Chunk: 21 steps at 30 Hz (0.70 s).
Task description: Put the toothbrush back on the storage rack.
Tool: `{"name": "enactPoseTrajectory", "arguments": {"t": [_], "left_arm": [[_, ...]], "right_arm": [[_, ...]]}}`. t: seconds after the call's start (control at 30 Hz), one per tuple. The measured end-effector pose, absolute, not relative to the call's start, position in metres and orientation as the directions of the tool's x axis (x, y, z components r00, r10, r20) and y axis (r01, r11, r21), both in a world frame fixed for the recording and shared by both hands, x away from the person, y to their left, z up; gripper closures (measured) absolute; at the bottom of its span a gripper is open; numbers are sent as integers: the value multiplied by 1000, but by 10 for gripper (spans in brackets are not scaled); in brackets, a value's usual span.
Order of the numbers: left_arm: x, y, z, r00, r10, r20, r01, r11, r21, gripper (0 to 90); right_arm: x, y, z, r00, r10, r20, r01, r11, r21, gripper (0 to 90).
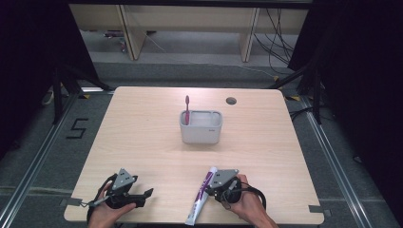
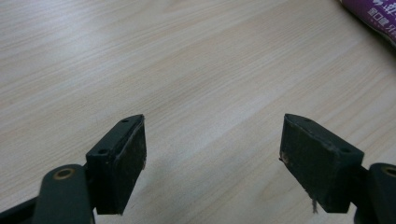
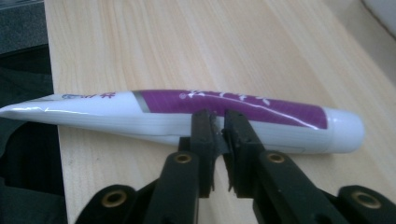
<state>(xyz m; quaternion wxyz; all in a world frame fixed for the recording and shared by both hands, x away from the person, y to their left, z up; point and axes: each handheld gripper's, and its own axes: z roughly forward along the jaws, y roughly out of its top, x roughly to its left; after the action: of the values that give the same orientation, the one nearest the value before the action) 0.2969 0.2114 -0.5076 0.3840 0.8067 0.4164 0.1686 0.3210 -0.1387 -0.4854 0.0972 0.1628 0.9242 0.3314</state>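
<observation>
At the counter's (image 1: 142, 123) near edge: left gripper (image 1: 142, 194) low over bare wood, jaws wide apart, holding nothing. Right gripper (image 3: 218, 128) against the tube's (image 1: 202, 194) side, jaws nearly together, nothing gripped. Tube flat, overhanging the edge. Farther back, mid-counter: grey tub (image 1: 201, 127), toothbrush (image 1: 187, 109) upright inside.

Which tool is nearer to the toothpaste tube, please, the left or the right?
Right: the right tool sits against the toothpaste tube, while the left tool rests apart, farther along the table edge.
</observation>
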Motion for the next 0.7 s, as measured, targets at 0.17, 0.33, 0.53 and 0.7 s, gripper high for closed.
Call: {"name": "enactPoseTrajectory", "arguments": {"t": [0.17, 0.33, 0.53, 0.7], "left_arm": [[297, 212, -508, 591, 805, -54, 544, -349, 763, 224], [297, 212, -508, 593, 804, -53, 544, -352, 762, 223], [297, 212, -509, 605, 795, -40, 536, -371, 758, 223], [297, 211, -510, 598, 800, -51, 540, -355, 763, 224]], "right_arm": [[328, -143, -480, -925, 373, -77, 241, 731, 639, 669], [338, -141, -475, -942, 308, -136, 154, 753, 640, 456], [348, -136, -474, -962, 246, -118, 118, 766, 632, 307], [356, -134, -476, -976, 196, -100, 92, 775, 625, 266]]}}
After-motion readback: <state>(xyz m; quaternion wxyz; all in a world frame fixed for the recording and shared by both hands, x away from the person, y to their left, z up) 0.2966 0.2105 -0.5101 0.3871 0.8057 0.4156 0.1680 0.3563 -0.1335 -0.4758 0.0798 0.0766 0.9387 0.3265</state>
